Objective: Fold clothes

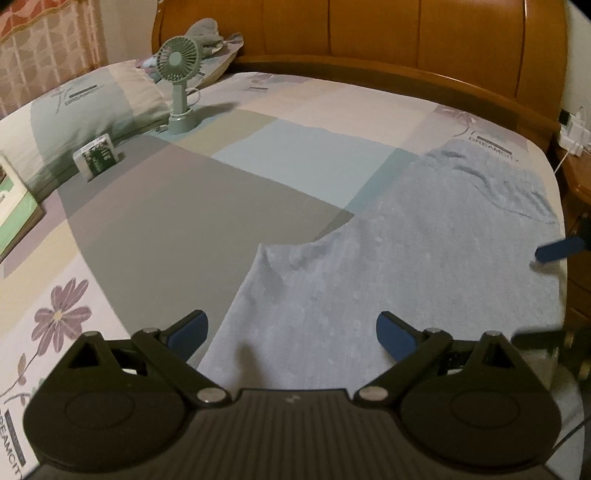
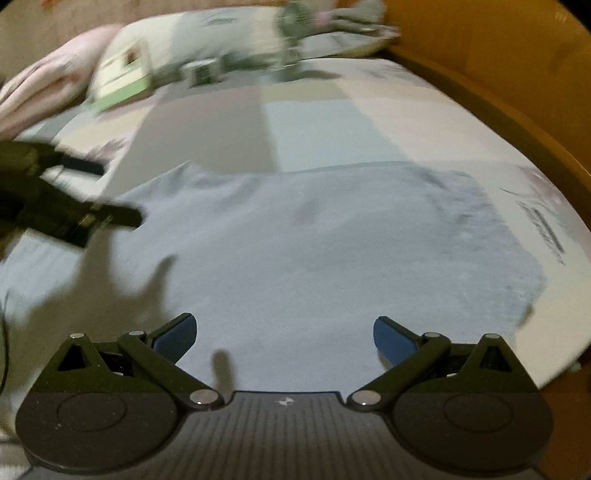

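While the pale blue garment (image 1: 406,258) lies spread flat on the bed (image 1: 184,206), left gripper (image 1: 291,332) and right gripper (image 2: 284,334) hover with fingers spread, empty; next, probably, each pinches a near edge.

- The left wrist view looks forward and down along the spread fingers of the left gripper (image 1: 291,334), low over the near-left corner of a pale blue garment (image 1: 406,266), facing the wooden headboard (image 1: 369,33).
- The right wrist view, motion-blurred, sits low over the same garment's near edge behind the right gripper (image 2: 285,338), facing up the bed.
- Both views share the garment, the patchwork bedsheet (image 1: 192,206), a handheld fan (image 1: 179,88) and each other's gripper.
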`<state>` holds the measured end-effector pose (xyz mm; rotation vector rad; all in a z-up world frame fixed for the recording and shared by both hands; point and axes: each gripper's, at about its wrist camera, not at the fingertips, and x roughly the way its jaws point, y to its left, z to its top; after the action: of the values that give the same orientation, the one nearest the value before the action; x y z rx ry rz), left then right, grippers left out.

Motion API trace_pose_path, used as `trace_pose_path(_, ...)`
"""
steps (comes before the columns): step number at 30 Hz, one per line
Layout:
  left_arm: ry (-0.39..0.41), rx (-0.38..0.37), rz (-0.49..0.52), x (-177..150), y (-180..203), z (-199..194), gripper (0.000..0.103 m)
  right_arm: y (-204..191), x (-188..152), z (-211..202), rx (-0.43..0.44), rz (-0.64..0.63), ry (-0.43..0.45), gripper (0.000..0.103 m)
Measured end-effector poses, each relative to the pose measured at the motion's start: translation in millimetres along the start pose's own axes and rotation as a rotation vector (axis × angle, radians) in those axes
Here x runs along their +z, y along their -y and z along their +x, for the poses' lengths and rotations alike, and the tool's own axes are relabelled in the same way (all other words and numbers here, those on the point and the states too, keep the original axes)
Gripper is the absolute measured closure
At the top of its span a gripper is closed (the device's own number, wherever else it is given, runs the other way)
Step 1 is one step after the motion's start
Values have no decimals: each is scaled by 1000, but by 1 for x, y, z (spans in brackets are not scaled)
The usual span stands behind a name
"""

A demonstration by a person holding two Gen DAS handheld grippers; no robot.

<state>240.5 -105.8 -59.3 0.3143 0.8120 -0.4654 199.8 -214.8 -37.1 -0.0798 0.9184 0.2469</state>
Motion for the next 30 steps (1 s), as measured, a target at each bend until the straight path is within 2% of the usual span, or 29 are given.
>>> trace_pose_path(4, -2, 11, -19, -11, -5, -14, 6, -23, -15, 14, 4, -72, -66, 0)
trace_pose_path(6, -2, 14, -35, -19, -7, -23, 6, -32, -20, 15, -27, -116, -45, 0)
trace_pose_path(13, -19, 32, -115, -50, -20, -46, 6, -30, -20, 16, -32, -78, -27, 0)
trace_pose_path(17, -11, 25, -165, -63, -25, -58, 6, -25, -25, 18, -16, -11, 40, 0)
trace_pose_path(30, 0, 29, -172, -72, -22, -73, 5, -32, -24, 23, -60, 25, 73, 0)
